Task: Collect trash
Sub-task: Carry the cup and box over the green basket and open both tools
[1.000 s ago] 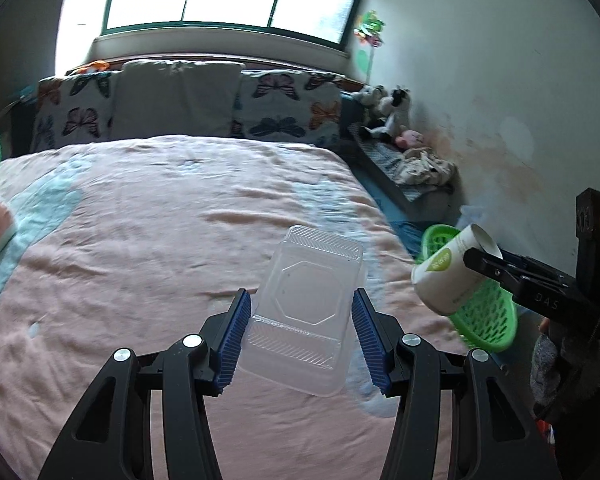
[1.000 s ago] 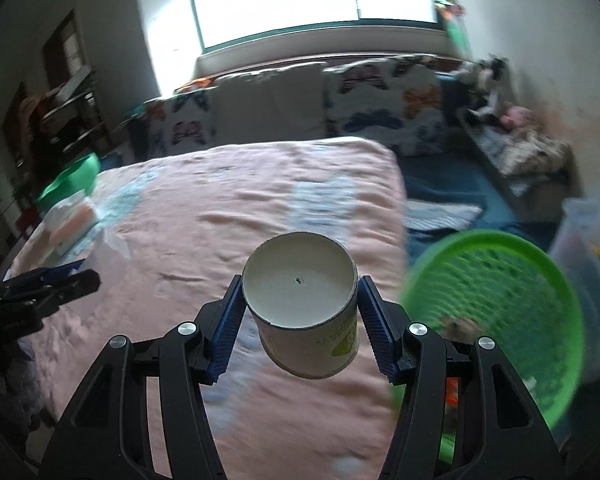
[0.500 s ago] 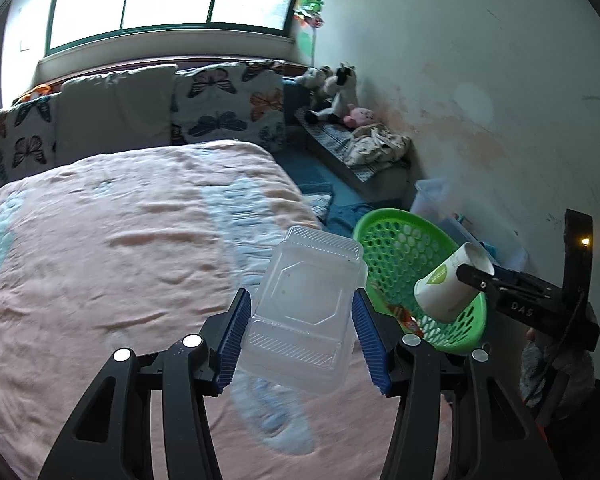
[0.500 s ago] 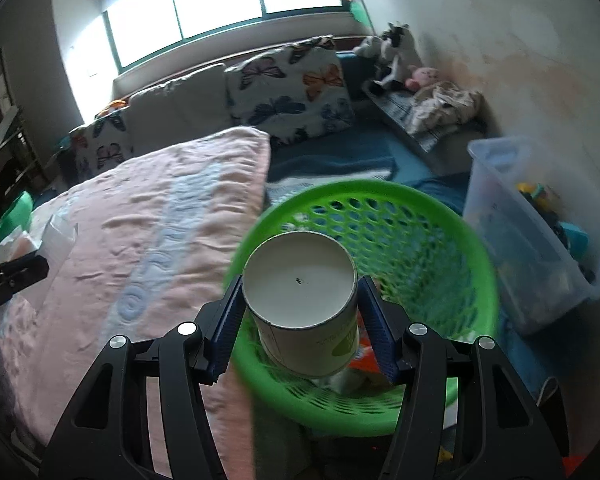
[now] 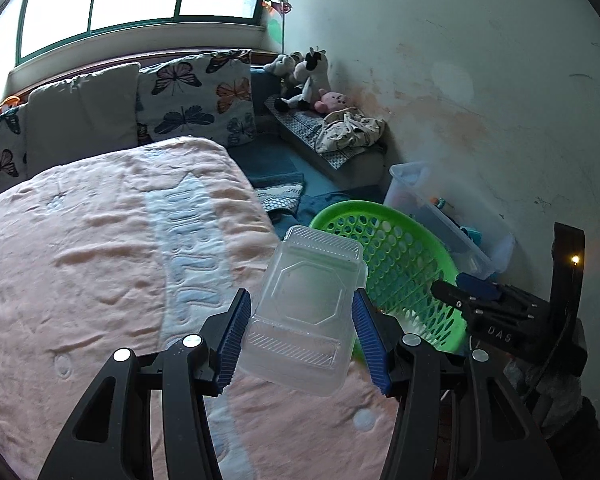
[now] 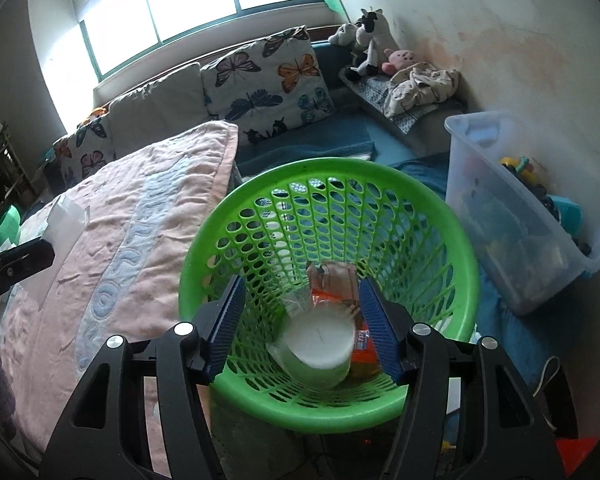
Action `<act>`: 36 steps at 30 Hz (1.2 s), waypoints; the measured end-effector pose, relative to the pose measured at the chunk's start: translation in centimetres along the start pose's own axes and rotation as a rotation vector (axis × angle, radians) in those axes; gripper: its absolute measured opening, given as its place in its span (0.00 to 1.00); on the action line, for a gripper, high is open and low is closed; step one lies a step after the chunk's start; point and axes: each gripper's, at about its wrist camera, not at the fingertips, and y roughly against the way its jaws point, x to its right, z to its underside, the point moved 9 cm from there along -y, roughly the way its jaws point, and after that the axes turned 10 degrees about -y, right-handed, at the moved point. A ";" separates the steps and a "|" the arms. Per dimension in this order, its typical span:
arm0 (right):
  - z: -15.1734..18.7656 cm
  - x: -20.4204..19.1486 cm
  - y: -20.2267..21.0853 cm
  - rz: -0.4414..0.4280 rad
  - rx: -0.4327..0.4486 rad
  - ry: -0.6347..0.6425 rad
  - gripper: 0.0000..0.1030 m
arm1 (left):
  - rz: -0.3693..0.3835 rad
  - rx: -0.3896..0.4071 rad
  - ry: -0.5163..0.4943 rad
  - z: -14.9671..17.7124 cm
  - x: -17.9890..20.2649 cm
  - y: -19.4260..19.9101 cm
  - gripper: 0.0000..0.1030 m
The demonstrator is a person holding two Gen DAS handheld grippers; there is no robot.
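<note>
My left gripper (image 5: pixel 298 326) is shut on a clear plastic clamshell container (image 5: pixel 306 316), held over the bed's edge just left of the green mesh basket (image 5: pixel 410 270). My right gripper (image 6: pixel 300 316) is open and empty, right above the basket (image 6: pixel 260 392). The white paper cup (image 6: pixel 318 354) is blurred, inside the basket near its bottom, beside an orange wrapper (image 6: pixel 334 284). The right gripper also shows in the left wrist view (image 5: pixel 466 294), over the basket's right rim. The container shows at the left of the right wrist view (image 6: pixel 66 226).
The pink bedspread (image 5: pixel 100 260) fills the left. A clear storage bin (image 6: pixel 516 216) with toys stands right of the basket by the wall. Butterfly cushions (image 6: pixel 268 80), stuffed animals (image 6: pixel 370 44) and a low shelf with crumpled cloth (image 5: pixel 350 128) lie behind.
My right gripper moved over the basket, opened and let go of the paper cup, which dropped in. My left gripper carried the container right, toward the basket.
</note>
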 end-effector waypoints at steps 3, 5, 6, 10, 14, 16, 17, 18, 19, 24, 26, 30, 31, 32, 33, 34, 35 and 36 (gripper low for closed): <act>0.1 0.2 0.5 -0.004 0.008 -0.002 0.59 | 0.010 -0.004 -0.014 -0.4 1.0 -0.6 0.49; 0.3 0.4 1.0 -0.012 0.006 -0.005 0.59 | 0.017 -0.008 -0.021 -0.6 1.5 -1.0 0.49; 0.5 0.5 1.2 -0.014 0.003 -0.006 0.59 | 0.019 -0.011 -0.027 -0.6 1.9 -1.3 0.49; 0.9 0.7 2.3 -0.025 0.016 -0.013 0.60 | 0.034 -0.024 -0.044 -0.9 3.4 -2.4 0.49; 1.4 1.1 3.1 -0.033 0.022 -0.023 0.60 | 0.048 -0.042 -0.057 -1.0 4.5 -3.6 0.49; 1.6 1.2 3.3 -0.035 0.023 -0.027 0.60 | 0.054 -0.050 -0.070 -1.0 5.4 -4.2 0.50; 1.7 1.2 3.5 -0.038 0.022 -0.029 0.60 | 0.055 -0.054 -0.076 -1.0 5.7 -4.5 0.50; 1.8 1.3 3.6 -0.039 0.022 -0.030 0.60 | 0.057 -0.058 -0.080 -1.0 5.9 -4.7 0.50; 1.9 1.3 3.6 -0.039 0.022 -0.031 0.60 | 0.059 -0.061 -0.082 -1.1 6.2 -4.9 0.50; 2.3 1.4 3.9 -0.046 0.021 -0.035 0.60 | 0.063 -0.075 -0.105 -1.5 7.2 -6.2 0.50; 2.5 1.3 3.9 -0.048 0.018 -0.032 0.60 | 0.059 -0.082 -0.111 -1.6 7.5 -6.7 0.50; 2.9 1.3 3.9 -0.052 0.013 -0.035 0.60 | 0.061 -0.100 -0.112 -1.6 7.7 -7.8 0.50; 2.9 1.4 3.9 -0.053 0.012 -0.035 0.60 | 0.062 -0.104 -0.115 -1.6 7.8 -8.0 0.50; 3.0 1.3 3.8 -0.053 0.009 -0.036 0.60 | 0.061 -0.107 -0.117 -1.6 7.8 -8.2 0.50; 3.2 1.4 3.7 -0.053 0.006 -0.038 0.60 | 0.060 -0.111 -0.121 -1.5 8.0 -8.4 0.50; 3.3 1.4 3.7 -0.053 0.004 -0.039 0.60 | 0.060 -0.114 -0.123 -1.5 8.1 -8.6 0.50; 3.4 1.5 3.7 -0.053 0.003 -0.039 0.60 | 0.062 -0.117 -0.125 -1.5 8.2 -8.8 0.50; 3.4 1.6 3.6 -0.052 0.002 -0.041 0.60 | 0.061 -0.119 -0.127 -1.5 8.4 -9.0 0.50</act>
